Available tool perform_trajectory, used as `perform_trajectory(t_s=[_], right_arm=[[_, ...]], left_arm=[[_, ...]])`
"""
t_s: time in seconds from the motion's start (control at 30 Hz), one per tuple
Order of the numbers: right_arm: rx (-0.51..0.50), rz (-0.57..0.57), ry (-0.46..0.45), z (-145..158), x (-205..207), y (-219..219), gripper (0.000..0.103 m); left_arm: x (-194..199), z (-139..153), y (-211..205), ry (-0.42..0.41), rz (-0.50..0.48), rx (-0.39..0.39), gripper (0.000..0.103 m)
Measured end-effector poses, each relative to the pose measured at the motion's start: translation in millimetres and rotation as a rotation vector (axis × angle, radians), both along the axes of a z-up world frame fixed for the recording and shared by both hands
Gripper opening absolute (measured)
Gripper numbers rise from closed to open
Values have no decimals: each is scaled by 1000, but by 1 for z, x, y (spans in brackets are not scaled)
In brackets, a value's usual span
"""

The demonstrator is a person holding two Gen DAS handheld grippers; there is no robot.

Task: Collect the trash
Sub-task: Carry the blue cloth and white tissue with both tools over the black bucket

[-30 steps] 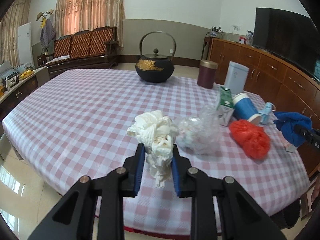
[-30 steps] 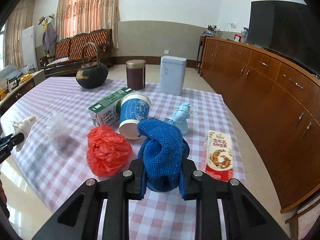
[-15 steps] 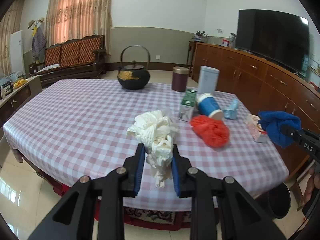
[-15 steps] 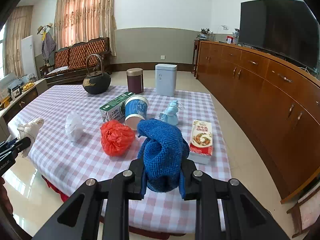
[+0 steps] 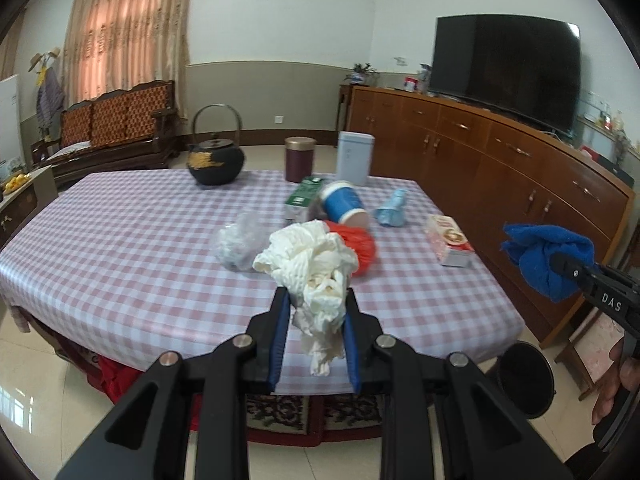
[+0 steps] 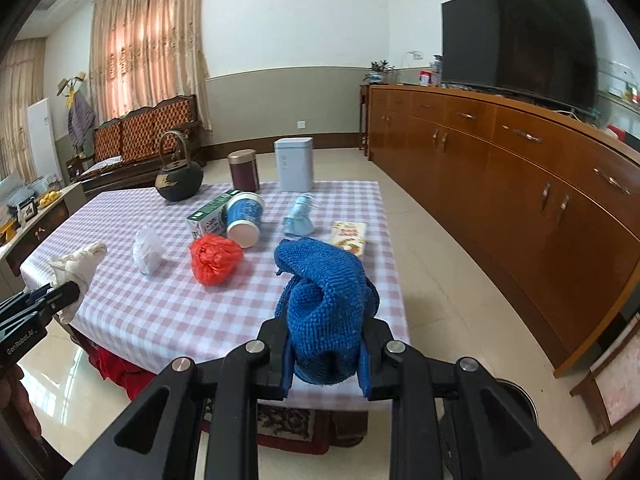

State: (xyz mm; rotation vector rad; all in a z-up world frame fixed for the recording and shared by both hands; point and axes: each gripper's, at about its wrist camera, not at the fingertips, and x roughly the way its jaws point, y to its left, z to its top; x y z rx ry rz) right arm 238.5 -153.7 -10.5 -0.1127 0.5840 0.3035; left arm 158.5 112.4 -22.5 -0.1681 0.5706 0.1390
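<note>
From the left wrist view, the left gripper has its jaws clamped on a white tissue wad, which hangs in the air before the near edge of the worktop, a checked-cloth table. On the cloth beyond the wad, at about 11 o'clock from it, lies a clear plastic bag; at 1 o'clock, partly hidden by the wad, a red bag. Farther back lie a green carton and a blue cup on its side, just beside each other, then a light blue mask and a food box near the right edge. A black kettle, a maroon tin and a white tin stand along the far side. At 3 o'clock the right gripper holds a blue cloth off the table's right side, and below it on the floor stands a dark bin. From the right wrist view, the right gripper has its jaws clamped on the blue cloth, held in the air over the near right corner of the worktop. The red bag, clear bag, cup, carton, mask and food box lie on the cloth behind it. At 9 o'clock the left gripper carries the tissue wad off the left edge.
</note>
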Motion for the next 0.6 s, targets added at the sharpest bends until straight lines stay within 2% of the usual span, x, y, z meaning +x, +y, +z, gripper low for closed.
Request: perform_trajectory(t_s=[0.3,0.6], right_arm=[[15,-87,-12,7,-17,-53,26],[15,-191,-5,3,-32,-113,26]], left_arm=[[4,15,-60,-34,-121,22,26],[14,14,-117,-36,-240,26,26]])
